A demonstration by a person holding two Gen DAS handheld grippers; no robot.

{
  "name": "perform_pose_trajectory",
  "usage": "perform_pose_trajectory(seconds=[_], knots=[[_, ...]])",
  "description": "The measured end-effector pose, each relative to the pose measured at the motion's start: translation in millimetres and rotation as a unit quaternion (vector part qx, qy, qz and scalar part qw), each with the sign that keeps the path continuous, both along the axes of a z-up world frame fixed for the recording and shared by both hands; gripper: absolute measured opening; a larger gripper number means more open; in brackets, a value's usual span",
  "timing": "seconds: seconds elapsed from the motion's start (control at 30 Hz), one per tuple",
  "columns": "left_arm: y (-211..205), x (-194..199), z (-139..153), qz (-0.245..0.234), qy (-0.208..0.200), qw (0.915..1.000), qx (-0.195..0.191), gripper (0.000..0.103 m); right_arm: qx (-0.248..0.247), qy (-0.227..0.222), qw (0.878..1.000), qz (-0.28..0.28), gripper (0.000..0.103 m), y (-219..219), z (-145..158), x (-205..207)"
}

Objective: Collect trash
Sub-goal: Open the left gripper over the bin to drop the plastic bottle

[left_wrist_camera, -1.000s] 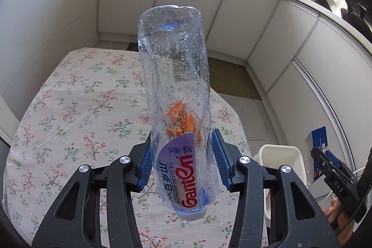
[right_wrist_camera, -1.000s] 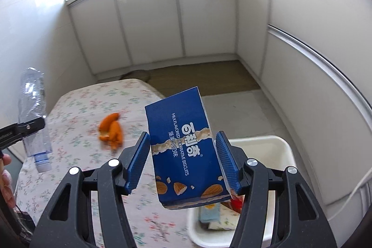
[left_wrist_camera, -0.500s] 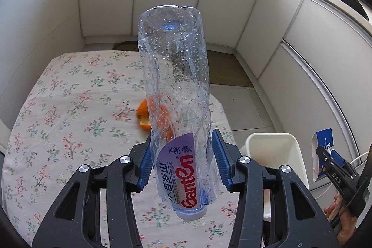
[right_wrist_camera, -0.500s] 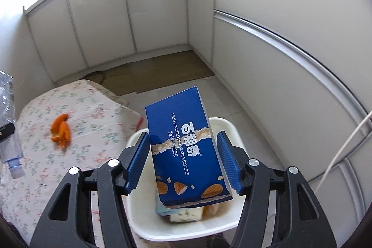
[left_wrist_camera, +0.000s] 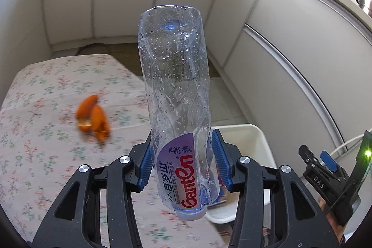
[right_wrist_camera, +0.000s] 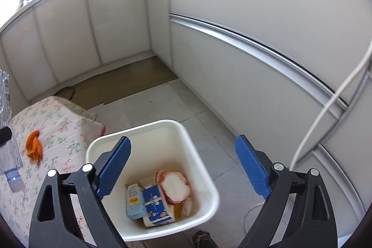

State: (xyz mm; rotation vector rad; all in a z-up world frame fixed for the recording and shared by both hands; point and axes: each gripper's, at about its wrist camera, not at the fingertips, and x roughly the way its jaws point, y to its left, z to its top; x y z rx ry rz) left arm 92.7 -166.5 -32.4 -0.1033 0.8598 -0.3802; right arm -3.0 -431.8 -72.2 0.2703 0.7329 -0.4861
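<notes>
My left gripper [left_wrist_camera: 183, 162] is shut on an empty clear Ganten water bottle [left_wrist_camera: 176, 90], held cap-down above the table edge. My right gripper [right_wrist_camera: 183, 166] is open and empty, directly above the white trash bin [right_wrist_camera: 197, 148]. The blue biscuit box [right_wrist_camera: 155, 201] lies inside the bin among other wrappers. Orange peel [left_wrist_camera: 93, 117] lies on the floral tablecloth [left_wrist_camera: 46, 131]; it also shows in the right wrist view [right_wrist_camera: 34, 145]. The bin [left_wrist_camera: 258, 138] sits on the floor just right of the table. The right gripper [left_wrist_camera: 330, 176] shows at the far right of the left wrist view.
White cabinet fronts [right_wrist_camera: 255, 27] wrap around the back and right. A white cable [right_wrist_camera: 325, 108] hangs at the right. The floor is grey tile [right_wrist_camera: 162, 104] with a brown mat [right_wrist_camera: 130, 83] by the cabinets.
My right gripper moved over the bin, opened and let go of the blue box, which now lies in the bin. My left gripper swung right with the bottle toward the bin.
</notes>
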Motion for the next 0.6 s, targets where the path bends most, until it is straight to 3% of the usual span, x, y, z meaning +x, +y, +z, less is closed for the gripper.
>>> perform_pose_trajectory(seconds=[0.5, 0.6], knots=[[-103, 1, -21, -0.107, 0.031, 0.9938, 0.001, 0.047, 0.038, -0.009, 0.995, -0.096, 0.091, -58, -4, -39], [-103, 5, -25, -0.108, 0.041, 0.9933, -0.004, 0.055, 0.038, -0.009, 0.995, -0.096, 0.091, -56, -5, -37]])
